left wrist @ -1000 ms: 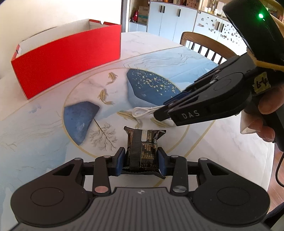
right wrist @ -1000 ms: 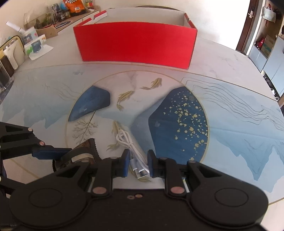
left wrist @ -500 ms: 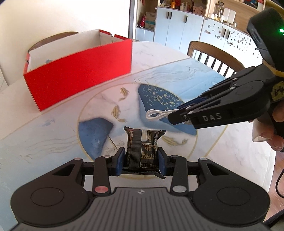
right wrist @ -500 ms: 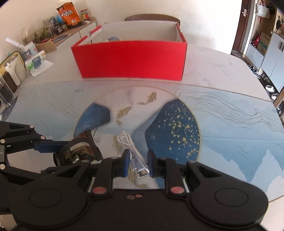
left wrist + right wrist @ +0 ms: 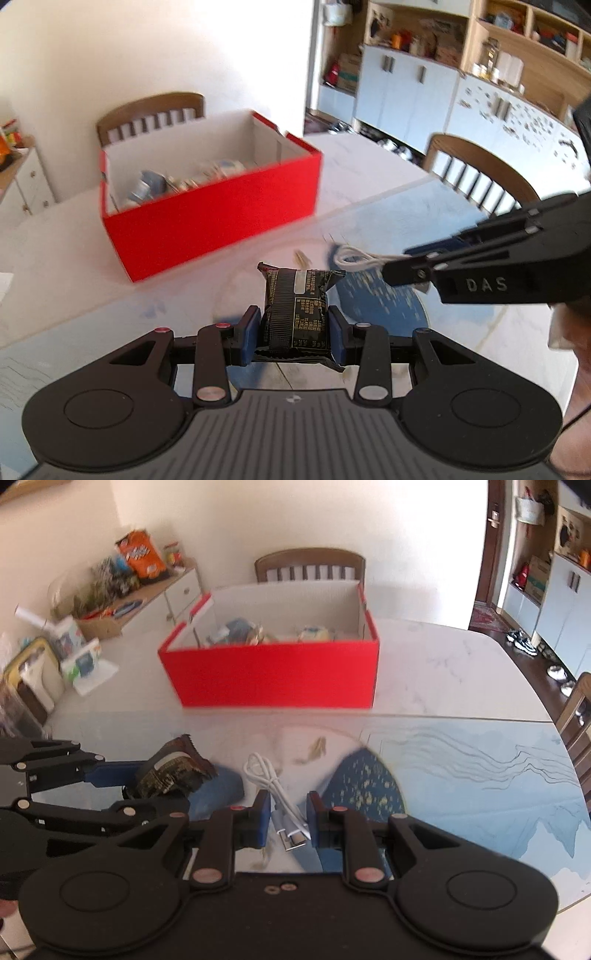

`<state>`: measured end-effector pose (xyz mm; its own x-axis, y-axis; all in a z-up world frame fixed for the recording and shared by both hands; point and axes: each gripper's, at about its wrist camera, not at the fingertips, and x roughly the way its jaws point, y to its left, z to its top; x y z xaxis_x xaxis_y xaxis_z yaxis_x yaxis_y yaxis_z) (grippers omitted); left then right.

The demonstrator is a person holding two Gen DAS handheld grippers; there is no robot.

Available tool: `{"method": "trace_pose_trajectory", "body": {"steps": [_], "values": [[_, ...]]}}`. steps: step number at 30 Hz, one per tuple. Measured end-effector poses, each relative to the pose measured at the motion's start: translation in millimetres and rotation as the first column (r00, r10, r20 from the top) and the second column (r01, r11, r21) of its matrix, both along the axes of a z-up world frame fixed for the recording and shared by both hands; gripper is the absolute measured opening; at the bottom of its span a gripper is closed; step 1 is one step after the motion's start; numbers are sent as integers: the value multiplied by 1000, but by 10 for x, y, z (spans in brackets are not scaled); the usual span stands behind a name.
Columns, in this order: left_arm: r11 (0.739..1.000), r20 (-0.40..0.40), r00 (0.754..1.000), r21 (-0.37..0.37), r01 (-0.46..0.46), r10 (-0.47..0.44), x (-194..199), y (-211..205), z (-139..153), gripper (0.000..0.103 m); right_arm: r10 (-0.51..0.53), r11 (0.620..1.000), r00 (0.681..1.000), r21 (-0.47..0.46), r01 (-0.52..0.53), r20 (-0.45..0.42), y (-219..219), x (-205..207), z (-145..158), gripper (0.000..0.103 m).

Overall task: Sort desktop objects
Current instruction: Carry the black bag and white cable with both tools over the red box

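The left tongs (image 5: 292, 334) are clamped on a dark snack pack (image 5: 297, 309), pinched across its middle so the crimped end sticks forward and it cannot slip. The right tongs (image 5: 289, 819) are closed on a white cable (image 5: 275, 790), gripped near its plug with the coiled loop hanging ahead, which keeps the loose end from trailing. Both loads are held up off the desk (image 5: 461, 686), side by side, pointing at the red box (image 5: 273, 675), which already holds several small items; the likely aim is to drop both in together.

Compared with a second ago, both tongs have risen and come closer to the box: then only its outer red wall showed, and now its white inside and contents are in view. The grips on pack and cable look unchanged, and the background is now blurred by motion
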<state>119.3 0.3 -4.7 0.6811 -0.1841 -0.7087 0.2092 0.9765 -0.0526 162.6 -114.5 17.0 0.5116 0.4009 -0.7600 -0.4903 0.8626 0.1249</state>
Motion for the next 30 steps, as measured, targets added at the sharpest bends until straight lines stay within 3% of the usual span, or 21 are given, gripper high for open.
{"method": "trace_pose_trajectory", "body": {"steps": [7,15,30], "values": [[996,68,994,15,-89,88,297,134,326,37,-36,999,997,11,36,64,127,247,262,19],[980,138,971,0,-197,195,612,390,684,37,-64,998,988,20,61,140,282,498,498,19],[976,163,965,45,-214,204,1308,709,872,37,-50,999,979,31,44,198,622,1021,663,19]]}}
